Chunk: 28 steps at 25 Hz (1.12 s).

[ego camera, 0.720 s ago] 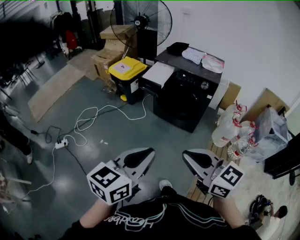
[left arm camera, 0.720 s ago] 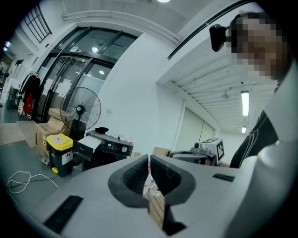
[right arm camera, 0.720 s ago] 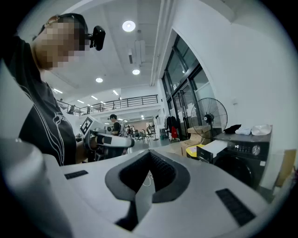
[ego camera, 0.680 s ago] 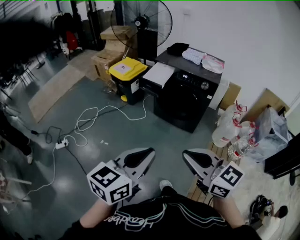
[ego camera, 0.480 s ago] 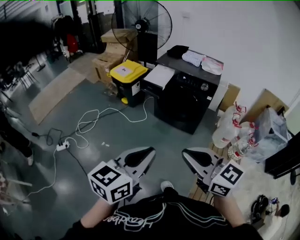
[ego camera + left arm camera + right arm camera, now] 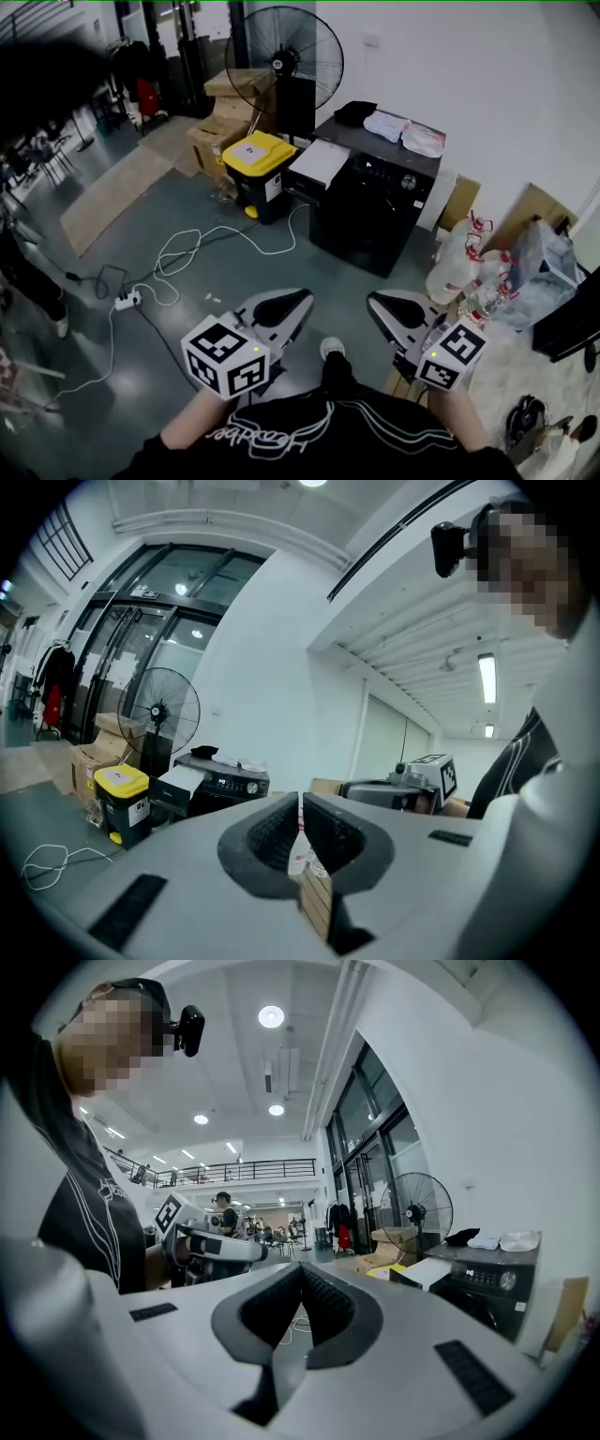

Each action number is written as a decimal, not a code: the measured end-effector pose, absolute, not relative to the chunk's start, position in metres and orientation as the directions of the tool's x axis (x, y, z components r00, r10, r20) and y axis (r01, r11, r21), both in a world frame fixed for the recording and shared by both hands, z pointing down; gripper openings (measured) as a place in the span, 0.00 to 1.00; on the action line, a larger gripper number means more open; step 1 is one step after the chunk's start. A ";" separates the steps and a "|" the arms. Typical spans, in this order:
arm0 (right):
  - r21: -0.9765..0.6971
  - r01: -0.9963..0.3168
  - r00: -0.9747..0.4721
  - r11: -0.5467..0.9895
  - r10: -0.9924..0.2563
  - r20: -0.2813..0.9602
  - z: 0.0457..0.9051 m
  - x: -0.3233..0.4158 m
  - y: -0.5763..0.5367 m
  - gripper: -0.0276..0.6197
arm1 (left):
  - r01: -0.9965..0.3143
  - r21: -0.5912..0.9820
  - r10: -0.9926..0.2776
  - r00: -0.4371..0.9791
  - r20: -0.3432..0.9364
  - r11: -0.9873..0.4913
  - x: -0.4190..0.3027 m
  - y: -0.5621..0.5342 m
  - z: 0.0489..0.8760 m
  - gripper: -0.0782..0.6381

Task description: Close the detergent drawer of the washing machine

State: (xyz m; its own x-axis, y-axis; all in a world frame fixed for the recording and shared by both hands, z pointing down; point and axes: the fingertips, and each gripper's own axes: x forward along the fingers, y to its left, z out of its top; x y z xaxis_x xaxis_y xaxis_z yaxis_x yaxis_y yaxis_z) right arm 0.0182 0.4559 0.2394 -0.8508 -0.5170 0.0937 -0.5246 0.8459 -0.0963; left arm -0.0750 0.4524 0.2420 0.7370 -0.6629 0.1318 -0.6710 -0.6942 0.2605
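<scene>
Both of your grippers are clenched and empty; the left gripper (image 6: pixel 278 307) shows only a thin slit between its pads in its own view, and the right gripper (image 6: pixel 392 311) has its pads pressed together with nothing between them.

The washing machine (image 6: pixel 380 211) stands well apart from you, far across the floor against the white wall, with clothes (image 6: pixel 405 129) lying on its top; the detergent drawer (image 6: pixel 319 161) is pulled out at the left end of the control panel, its white top plain in the head view, just beside the yellow-lidded bin (image 6: pixel 251 153).

What matters is the line of that drawer; its long axis runs from the machine's front out toward the near left, so the closing push has to go along that axis, from near left toward far right, square against the drawer's front face.

From your jaws the drawer lies straight ahead and far, falling between the two grippers but somewhat closer to the left one's line; I judge the left gripper the better placed for it, though either can reach once you have walked up.

Nothing is within reach yet; the cable (image 6: pixel 187 246) looping on the floor lies to the left of your path, so mind your feet.
</scene>
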 end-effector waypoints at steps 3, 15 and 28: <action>-0.103 -0.519 -0.855 0.849 -0.514 0.073 0.242 0.022 0.443 0.09 | -0.674 0.242 -0.662 0.736 0.139 -0.698 -0.070 0.441 0.243 0.16; -0.158 -0.453 -0.891 0.877 -0.452 0.046 0.248 0.030 0.330 0.09 | -0.717 0.250 -0.695 0.695 0.183 -0.651 -0.060 0.332 0.253 0.16; -0.229 -0.388 -0.922 0.893 -0.374 0.101 0.280 0.046 0.145 0.09 | -0.790 0.308 -0.763 0.603 0.232 -0.531 -0.050 0.161 0.277 0.16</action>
State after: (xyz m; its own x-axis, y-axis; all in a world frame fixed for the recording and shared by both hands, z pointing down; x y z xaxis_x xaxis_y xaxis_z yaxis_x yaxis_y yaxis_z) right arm 0.0461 0.1447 0.2803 -0.9218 -0.3744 0.1005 -0.3877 0.8929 -0.2290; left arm -0.0500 0.1611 0.2770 0.6035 -0.7629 0.2320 -0.7895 -0.5309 0.3079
